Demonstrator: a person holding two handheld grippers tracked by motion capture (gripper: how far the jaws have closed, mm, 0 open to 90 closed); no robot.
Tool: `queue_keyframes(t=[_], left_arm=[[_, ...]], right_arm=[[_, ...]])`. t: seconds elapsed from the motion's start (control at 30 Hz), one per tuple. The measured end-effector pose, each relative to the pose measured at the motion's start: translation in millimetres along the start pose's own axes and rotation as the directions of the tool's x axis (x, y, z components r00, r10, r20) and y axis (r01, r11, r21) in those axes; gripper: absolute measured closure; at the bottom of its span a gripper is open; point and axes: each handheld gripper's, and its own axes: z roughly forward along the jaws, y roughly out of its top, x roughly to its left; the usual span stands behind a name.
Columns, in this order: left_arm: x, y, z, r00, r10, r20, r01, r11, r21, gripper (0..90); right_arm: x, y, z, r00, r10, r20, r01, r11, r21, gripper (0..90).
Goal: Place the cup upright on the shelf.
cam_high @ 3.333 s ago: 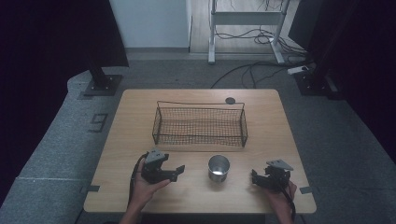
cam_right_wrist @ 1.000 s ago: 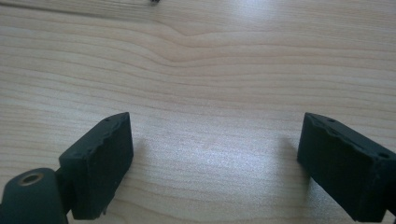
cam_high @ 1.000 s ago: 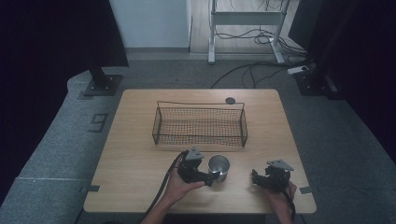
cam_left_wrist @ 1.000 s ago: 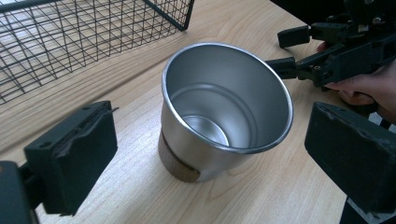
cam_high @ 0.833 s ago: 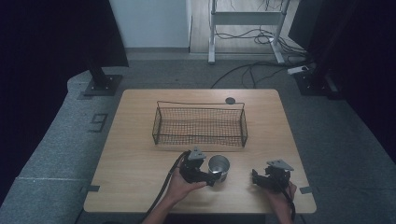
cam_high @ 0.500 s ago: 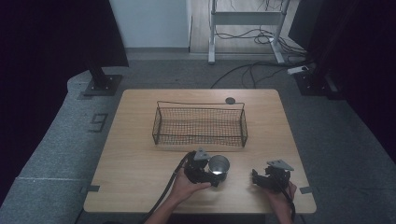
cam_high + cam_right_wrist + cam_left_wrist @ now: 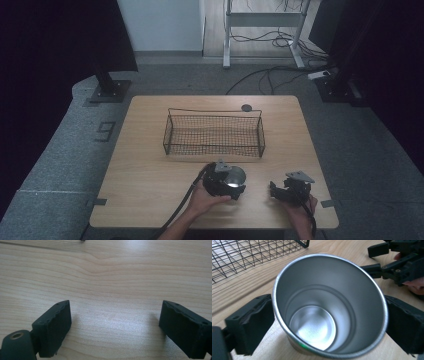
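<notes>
A shiny steel cup point(image 7: 234, 176) stands upright on the wooden table point(image 7: 150, 175), in front of the wire basket point(image 7: 214, 135). My left gripper point(image 7: 234, 181) reaches it from the left, one jaw on each side. In the left gripper view the cup point(image 7: 324, 315) is empty and the left gripper point(image 7: 329, 322) has both black pads point(image 7: 249, 325) against its wall; the jaws have just been closing on it. My right gripper point(image 7: 275, 191) rests open at the front right. In its own view the right gripper point(image 7: 115, 325) has only bare wood between the jaws.
The black wire basket is empty and sits mid-table; its corner point(image 7: 249, 255) lies close behind the cup. A small dark disc point(image 7: 246, 107) lies by the far edge. The right gripper point(image 7: 392, 262) sits just beyond the cup in the left gripper view.
My left hand has slid right from the table's front left to the cup, and the jaws now stand around it. The right hand has kept still.
</notes>
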Motion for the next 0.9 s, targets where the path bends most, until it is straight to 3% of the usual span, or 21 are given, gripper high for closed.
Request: queue_keyframes(t=[0.23, 0.7, 0.9], left_arm=[[-1.6, -0.4, 4.4, 1.0000, 0.010, 0.003, -0.010, 0.9998, -0.020, 10.9], [-1.2, -2.2, 3.5, 0.9992, 0.038, -0.014, -0.038, 0.9986, -0.036, 12.0], [1.0, 0.2, -7.5, 0.9992, 0.039, -0.002, -0.039, 0.9971, -0.065, 12.0]], right_arm=[[0.0, 0.0, 0.0, 1.0000, 0.000, 0.000, 0.000, 1.000, 0.000, 10.5], [0.0, 0.0, 0.0, 1.0000, 0.000, 0.000, 0.000, 1.000, 0.000, 10.5], [0.0, 0.0, 0.0, 1.0000, 0.000, 0.000, 0.000, 1.000, 0.000, 10.4]])
